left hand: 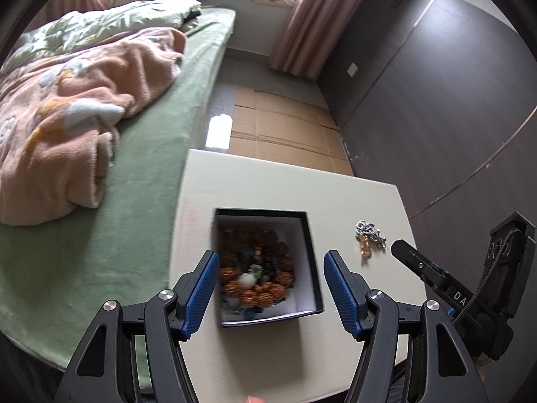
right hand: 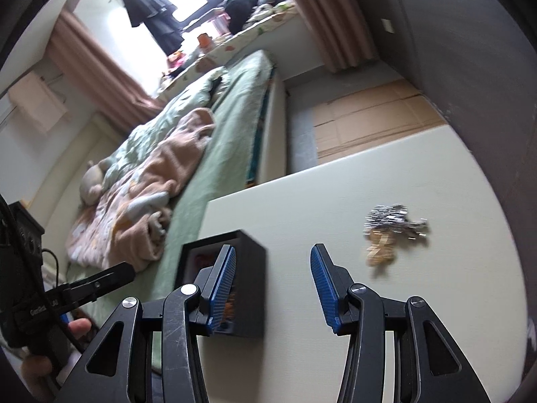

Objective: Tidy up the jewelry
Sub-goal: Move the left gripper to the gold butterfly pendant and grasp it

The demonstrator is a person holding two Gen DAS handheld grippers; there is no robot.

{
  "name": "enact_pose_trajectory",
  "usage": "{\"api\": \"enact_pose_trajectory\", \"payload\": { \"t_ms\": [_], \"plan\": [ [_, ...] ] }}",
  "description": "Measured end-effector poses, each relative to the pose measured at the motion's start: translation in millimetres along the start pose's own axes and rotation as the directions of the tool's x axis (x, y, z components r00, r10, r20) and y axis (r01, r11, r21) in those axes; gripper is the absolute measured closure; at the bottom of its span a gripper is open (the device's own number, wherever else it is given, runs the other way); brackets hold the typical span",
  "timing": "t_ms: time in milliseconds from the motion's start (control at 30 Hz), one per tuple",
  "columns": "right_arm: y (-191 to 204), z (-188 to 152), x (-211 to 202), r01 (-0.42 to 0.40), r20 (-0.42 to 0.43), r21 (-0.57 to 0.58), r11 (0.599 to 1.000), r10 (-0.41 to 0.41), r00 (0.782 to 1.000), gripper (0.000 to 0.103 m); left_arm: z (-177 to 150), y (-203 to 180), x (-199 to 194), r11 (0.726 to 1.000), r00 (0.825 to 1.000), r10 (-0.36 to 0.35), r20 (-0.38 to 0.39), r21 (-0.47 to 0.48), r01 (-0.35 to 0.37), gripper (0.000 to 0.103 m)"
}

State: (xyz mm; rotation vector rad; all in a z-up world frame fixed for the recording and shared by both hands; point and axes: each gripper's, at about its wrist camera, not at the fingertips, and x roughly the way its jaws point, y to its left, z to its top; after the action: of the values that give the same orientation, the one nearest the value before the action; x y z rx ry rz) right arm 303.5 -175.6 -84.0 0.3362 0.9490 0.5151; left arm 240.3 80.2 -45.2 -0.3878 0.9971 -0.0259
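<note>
A black open box [left hand: 310, 252] with a white lining sits on the white table [left hand: 268, 184] and holds several orange and dark bead bracelets [left hand: 256, 268]. My left gripper [left hand: 270, 288] is open and empty, its blue pads either side of the box, just above it. A silver and amber jewelry piece [left hand: 369, 236] lies on the table right of the box. My right gripper [right hand: 272, 288] is open and empty, above the table between the box [right hand: 248, 268] and the jewelry piece [right hand: 392, 228]. The right gripper's body [left hand: 436, 275] shows at the left wrist view's right edge.
A bed with a green sheet [left hand: 144, 174] and a pink blanket [left hand: 67, 107] lies left of the table. Flattened cardboard [left hand: 285, 127] covers the floor beyond the table. A dark wardrobe wall [left hand: 453, 84] stands on the right.
</note>
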Motion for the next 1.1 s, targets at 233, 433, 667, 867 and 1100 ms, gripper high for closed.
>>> {"api": "enact_pose_trajectory", "payload": {
  "t_ms": [233, 433, 667, 867, 1100],
  "plan": [
    [-46.4, 2.5, -9.5, 0.022, -0.010, 0.113, 0.993, -0.021, 1.000, 0.038, 1.6, -35.4, 16.7, 0.998, 1.000, -0.021, -0.017, 0.063, 0.022, 0.037],
    [-87.6, 3.3, -22.4, -0.011, 0.021, 0.269, 0.963, 0.006, 1.000, 0.020, 1.6, -59.9, 33.9, 0.994, 0.999, -0.032, -0.044, 0.099, 0.036, 0.037],
    [-112.6, -0.1, -25.5, -0.009, 0.020, 0.374, 0.927, 0.002, 1.000, 0.004, 4.2, -88.8, 55.9, 0.990, 0.996, -0.044, -0.071, 0.129, 0.053, 0.037],
    [-131.1, -1.9, -29.9, 0.025, 0.018, 0.434, 0.901, -0.036, 0.999, 0.004, 1.9, -118.5, 81.3, 0.983, 0.993, -0.060, -0.103, 0.166, 0.077, 0.037],
    [-143.1, -2.6, -32.1, 0.022, 0.014, 0.452, 0.892, -0.031, 0.999, 0.004, 0.2, -138.9, 116.6, 0.978, 0.988, -0.058, -0.140, 0.189, 0.085, 0.043]
  ]
}}
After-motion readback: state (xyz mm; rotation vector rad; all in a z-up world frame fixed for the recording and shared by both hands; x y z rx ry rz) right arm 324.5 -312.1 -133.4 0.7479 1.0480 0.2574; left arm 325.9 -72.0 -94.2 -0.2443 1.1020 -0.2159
